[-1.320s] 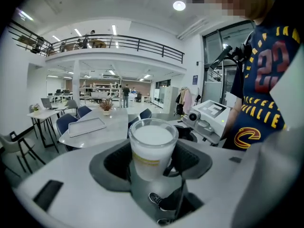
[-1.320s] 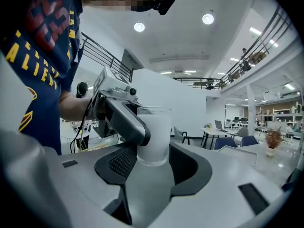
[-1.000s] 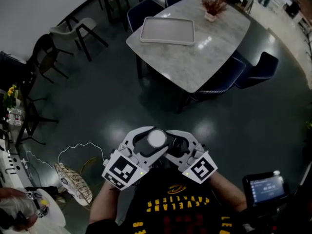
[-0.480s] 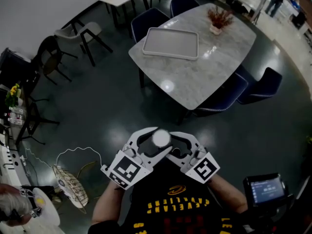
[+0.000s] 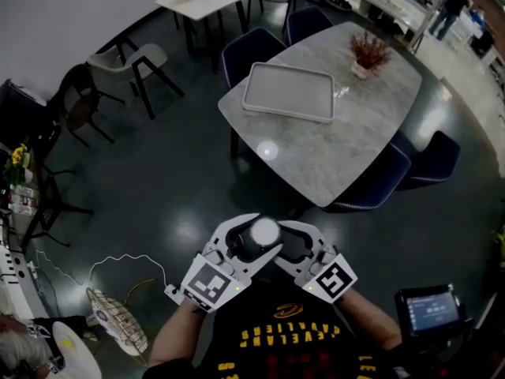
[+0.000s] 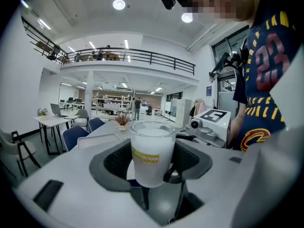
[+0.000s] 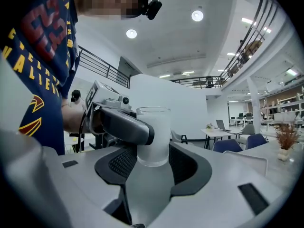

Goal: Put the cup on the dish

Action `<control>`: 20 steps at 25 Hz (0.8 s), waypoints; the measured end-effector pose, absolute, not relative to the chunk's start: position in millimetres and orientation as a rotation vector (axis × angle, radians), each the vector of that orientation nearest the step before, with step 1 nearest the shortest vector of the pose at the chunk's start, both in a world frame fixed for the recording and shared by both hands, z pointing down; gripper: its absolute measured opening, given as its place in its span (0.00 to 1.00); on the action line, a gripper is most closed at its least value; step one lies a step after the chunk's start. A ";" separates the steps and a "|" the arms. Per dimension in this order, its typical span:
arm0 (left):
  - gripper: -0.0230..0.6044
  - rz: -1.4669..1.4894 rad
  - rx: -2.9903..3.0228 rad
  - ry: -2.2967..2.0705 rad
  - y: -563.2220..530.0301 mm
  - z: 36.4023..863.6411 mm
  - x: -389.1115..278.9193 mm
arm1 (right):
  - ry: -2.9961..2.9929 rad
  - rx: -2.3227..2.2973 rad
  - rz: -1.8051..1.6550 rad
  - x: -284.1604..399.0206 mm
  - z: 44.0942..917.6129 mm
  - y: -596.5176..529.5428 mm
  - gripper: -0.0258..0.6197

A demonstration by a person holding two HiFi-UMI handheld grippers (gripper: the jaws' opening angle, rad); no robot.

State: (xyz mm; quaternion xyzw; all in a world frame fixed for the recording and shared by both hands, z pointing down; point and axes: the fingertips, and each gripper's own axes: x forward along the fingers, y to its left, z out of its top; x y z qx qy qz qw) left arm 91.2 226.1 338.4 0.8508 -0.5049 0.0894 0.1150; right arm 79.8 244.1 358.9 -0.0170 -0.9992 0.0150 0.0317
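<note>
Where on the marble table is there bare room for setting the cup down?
The near half of the marble table, from the tray to its near edge, is bare. A narrower bare strip runs between the tray and the potted plant. The far end is crowded by those two; the tray itself is empty.

Frosted see-through cup (image 5: 265, 231) w/ yellow band round it, upright, off the ground, gripped btwn jaws of left gripper (image 5: 251, 240) & right gripper (image 5: 278, 240). Pale grey rectangular tray-style dish (image 5: 288, 93) lies flat on marble table (image 5: 347, 140), well apart from cup.
</note>
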 end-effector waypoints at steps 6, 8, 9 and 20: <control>0.45 0.211 2.570 -1.423 203.3 330.8 18.5 | -3.043 0.040 0.031 7.9 356.7 220.3 0.37; 0.45 0.202 2.587 -1.412 194.8 328.0 -4.7 | -3.036 0.062 0.006 -15.0 354.3 211.3 0.37; 0.45 0.203 2.596 -1.405 190.5 326.9 -15.3 | -3.036 0.073 -0.003 -25.8 353.0 206.9 0.37; 0.45 0.201 2.654 -1.334 155.0 333.6 -89.2 | -3.026 0.238 -0.008 -98.3 356.3 168.3 0.37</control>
